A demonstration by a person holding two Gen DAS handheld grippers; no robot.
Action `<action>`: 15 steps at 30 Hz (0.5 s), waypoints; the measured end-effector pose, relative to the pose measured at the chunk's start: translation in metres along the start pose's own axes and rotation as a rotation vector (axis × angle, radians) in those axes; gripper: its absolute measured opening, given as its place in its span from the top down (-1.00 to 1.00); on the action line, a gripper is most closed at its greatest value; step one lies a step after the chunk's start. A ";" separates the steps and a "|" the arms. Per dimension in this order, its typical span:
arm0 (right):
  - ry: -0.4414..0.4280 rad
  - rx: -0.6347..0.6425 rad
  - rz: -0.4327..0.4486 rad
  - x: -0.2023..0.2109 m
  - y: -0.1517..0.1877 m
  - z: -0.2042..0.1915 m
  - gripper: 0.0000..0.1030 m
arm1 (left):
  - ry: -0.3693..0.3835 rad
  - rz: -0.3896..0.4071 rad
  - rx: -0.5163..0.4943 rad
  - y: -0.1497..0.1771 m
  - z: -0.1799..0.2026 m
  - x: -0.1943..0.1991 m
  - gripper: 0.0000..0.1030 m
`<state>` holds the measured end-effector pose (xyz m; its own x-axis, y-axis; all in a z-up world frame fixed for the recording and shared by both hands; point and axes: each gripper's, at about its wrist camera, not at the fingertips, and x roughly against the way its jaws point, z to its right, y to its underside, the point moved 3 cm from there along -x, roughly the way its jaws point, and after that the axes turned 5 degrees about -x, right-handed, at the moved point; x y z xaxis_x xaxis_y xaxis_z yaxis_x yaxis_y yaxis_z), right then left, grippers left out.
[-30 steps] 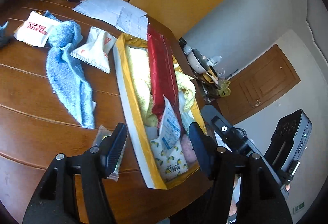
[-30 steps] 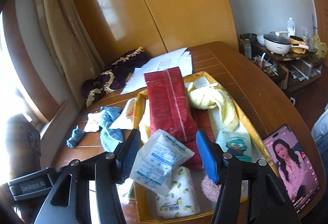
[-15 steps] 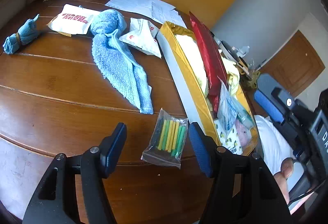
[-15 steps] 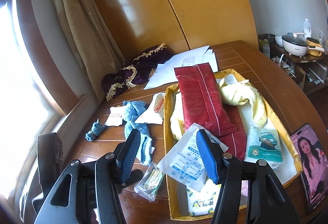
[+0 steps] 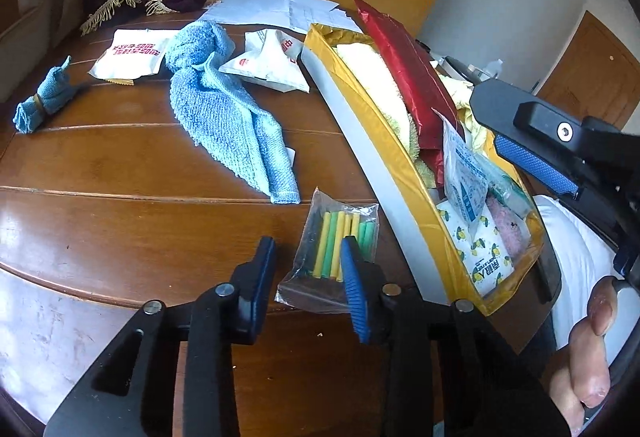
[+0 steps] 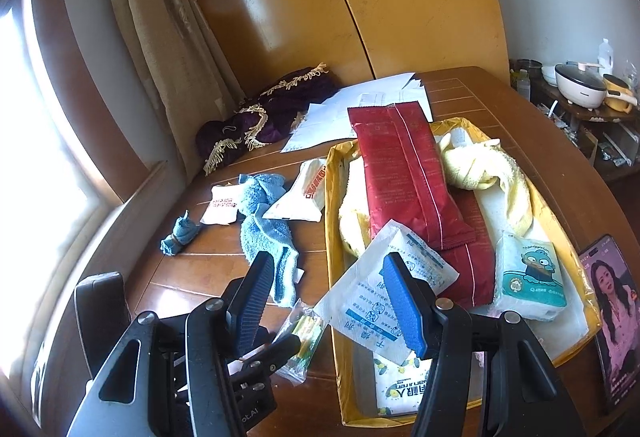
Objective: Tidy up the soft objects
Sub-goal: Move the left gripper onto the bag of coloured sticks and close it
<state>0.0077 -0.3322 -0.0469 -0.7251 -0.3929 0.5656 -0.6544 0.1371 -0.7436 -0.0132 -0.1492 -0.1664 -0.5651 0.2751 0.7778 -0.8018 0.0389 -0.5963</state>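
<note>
Nearby, clear bag of sticks (image 5: 335, 253) shows yellow, green, dark tubes.

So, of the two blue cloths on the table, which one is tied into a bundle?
The small blue cloth at the far left edge, bound by a band. The big blue towel lies loose beside the box.

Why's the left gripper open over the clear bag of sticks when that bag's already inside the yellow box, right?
Not inside. The bag of sticks lies on the table beside the yellow box, as the left wrist view shows. The left gripper is open over it.
</note>
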 end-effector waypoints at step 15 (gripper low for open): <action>-0.049 0.002 -0.033 -0.006 0.004 -0.008 -0.14 | 0.021 0.033 0.135 0.005 -0.036 0.013 0.94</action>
<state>0.0077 -0.3220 -0.0505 -0.6916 -0.4413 0.5718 -0.6775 0.1217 -0.7254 -0.0174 -0.1107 -0.1668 -0.5887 0.2946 0.7528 -0.8024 -0.0999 -0.5884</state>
